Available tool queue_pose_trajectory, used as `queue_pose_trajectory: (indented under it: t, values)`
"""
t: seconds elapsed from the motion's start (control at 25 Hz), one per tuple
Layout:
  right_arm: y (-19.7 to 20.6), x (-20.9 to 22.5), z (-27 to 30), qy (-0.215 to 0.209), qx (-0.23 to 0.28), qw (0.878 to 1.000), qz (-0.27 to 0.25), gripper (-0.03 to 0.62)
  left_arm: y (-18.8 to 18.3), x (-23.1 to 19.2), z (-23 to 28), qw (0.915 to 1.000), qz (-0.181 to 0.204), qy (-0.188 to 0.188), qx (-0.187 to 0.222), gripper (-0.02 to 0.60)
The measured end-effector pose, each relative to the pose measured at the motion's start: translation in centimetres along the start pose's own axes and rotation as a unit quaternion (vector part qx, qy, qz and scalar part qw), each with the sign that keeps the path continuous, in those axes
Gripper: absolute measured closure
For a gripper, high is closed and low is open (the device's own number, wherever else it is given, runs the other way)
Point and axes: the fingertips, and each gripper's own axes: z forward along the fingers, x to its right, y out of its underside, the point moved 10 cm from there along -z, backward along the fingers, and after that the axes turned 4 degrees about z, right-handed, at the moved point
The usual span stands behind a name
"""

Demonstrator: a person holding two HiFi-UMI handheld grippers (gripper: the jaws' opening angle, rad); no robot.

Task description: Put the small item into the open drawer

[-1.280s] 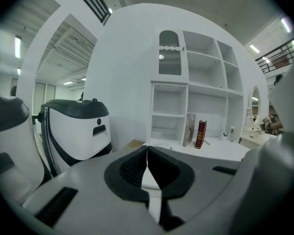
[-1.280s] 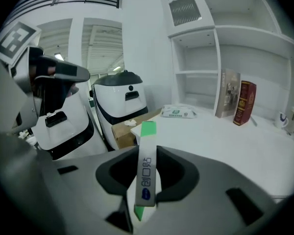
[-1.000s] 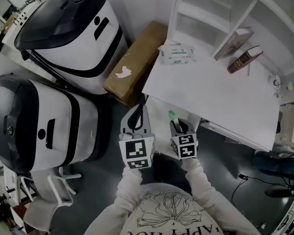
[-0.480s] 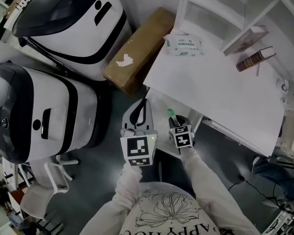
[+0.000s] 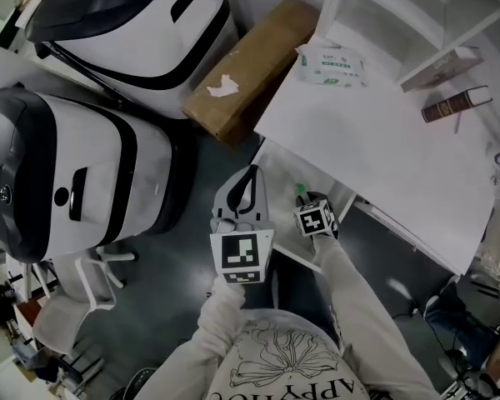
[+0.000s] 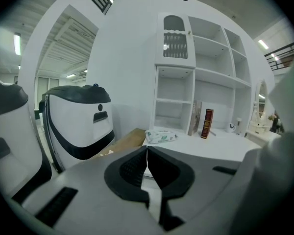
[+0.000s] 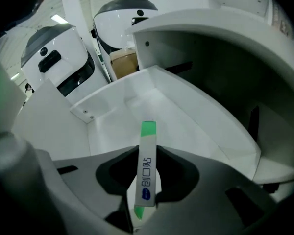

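The small item (image 7: 147,173) is a flat white pack with green ends and blue print. My right gripper (image 7: 146,182) is shut on its lower half, so its green tip sticks out ahead of the jaws. It hangs over the white inside of the open drawer (image 7: 137,104). In the head view the right gripper (image 5: 306,204) reaches in under the white desk's front edge, the item's green tip (image 5: 301,192) above the drawer (image 5: 285,167). My left gripper (image 5: 248,177) hovers to the left of the drawer, shut with nothing in it, its pads (image 6: 137,168) touching.
Two big white-and-black machines (image 5: 75,182) (image 5: 142,15) stand at the left. A cardboard box (image 5: 250,65) leans beside the desk. On the desk (image 5: 383,148) lie a tissue pack (image 5: 333,65) and a dark book (image 5: 454,105). White shelves (image 5: 400,7) rise behind. A white chair (image 5: 75,307) stands low left.
My right gripper has carried the item forward and in under the desk edge, over the drawer. The left gripper has stayed about where it was.
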Motion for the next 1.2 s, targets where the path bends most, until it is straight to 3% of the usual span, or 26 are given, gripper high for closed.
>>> queue_pose_trajectory:
  t: [0.36,0.44,0.52,0.76,1.0,1.2]
  values:
    - [0.2,-0.1,1.8,-0.003,-0.021,1.000,-0.020,0.497,0.6,-0.9,0.0,0.9999,0.001,-0.008,-0.008,0.574]
    - [0.1,-0.2,1.9,-0.012,-0.016,1.000,-0.009,0.468,0.6,-1.0,0.1,0.9999,-0.002,-0.008,-0.007,0.574]
    - [-0.3,-0.1,1.5,-0.020,0.010,1.000,0.008,0.424,0.5,-1.0,0.1,1.0000,-0.004,-0.007,-0.005,0.574]
    - [-3.2,-0.1,-3.3,-0.002,0.116,0.993,0.006,0.410,-1.1,-1.1,-0.2,0.9999,0.003,-0.009,0.012,0.575]
    - [-6.4,-1.6,-12.1,0.007,0.240,0.971,0.002,0.513,-3.6,-0.7,-1.3,0.9991,0.003,-0.007,0.041,0.574]
    - [-8.7,-1.9,-20.2,0.036,0.355,0.933,0.053,0.584,-6.1,-0.1,-2.7,0.9972,0.007,-0.003,0.074,0.574]
